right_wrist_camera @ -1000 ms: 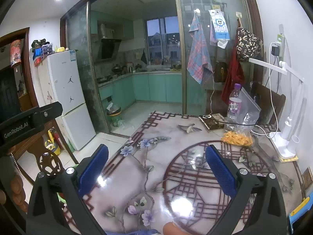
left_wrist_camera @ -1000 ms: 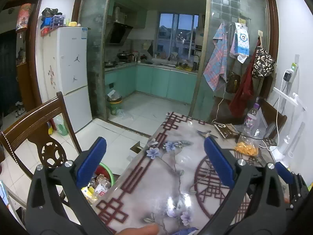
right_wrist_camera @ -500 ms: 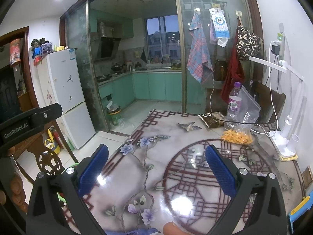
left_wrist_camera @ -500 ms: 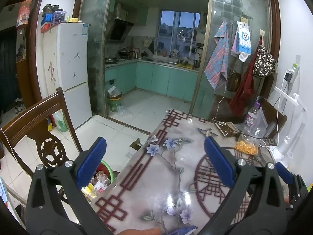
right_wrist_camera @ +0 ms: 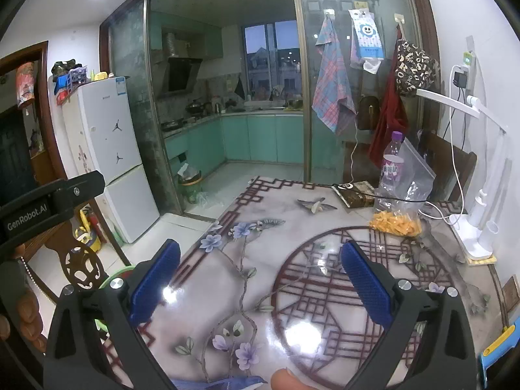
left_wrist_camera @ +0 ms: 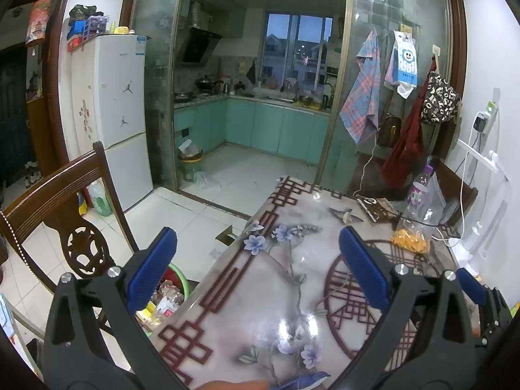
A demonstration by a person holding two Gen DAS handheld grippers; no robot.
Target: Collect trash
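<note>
My left gripper point(left_wrist_camera: 258, 269) is open and holds nothing, hovering over the left edge of the flower-patterned table point(left_wrist_camera: 260, 292). My right gripper point(right_wrist_camera: 260, 284) is also open and holds nothing, above the table's red round pattern. At the table's far right stand a clear plastic bottle point(right_wrist_camera: 391, 165), a clear bag with orange pieces point(right_wrist_camera: 395, 222) and a dark flat packet point(right_wrist_camera: 356, 193). The left wrist view shows the same bottle point(left_wrist_camera: 419, 188), bag point(left_wrist_camera: 409, 240) and packet point(left_wrist_camera: 373, 208). A green basin point(left_wrist_camera: 177, 279) full of wrappers sits on the floor below the left edge.
A wooden chair point(left_wrist_camera: 65, 195) stands to the left of the table. A white desk lamp point(right_wrist_camera: 477, 227) with cables occupies the right edge. A white fridge point(left_wrist_camera: 113, 113) and a small bin point(left_wrist_camera: 190, 165) stand by the kitchen doorway. A fingertip point(right_wrist_camera: 289, 378) shows at the bottom.
Both grippers stay open with nothing in them. The left view has tilted slightly, so the chair and bottle sit a little higher in the frame. The right view has barely shifted.
</note>
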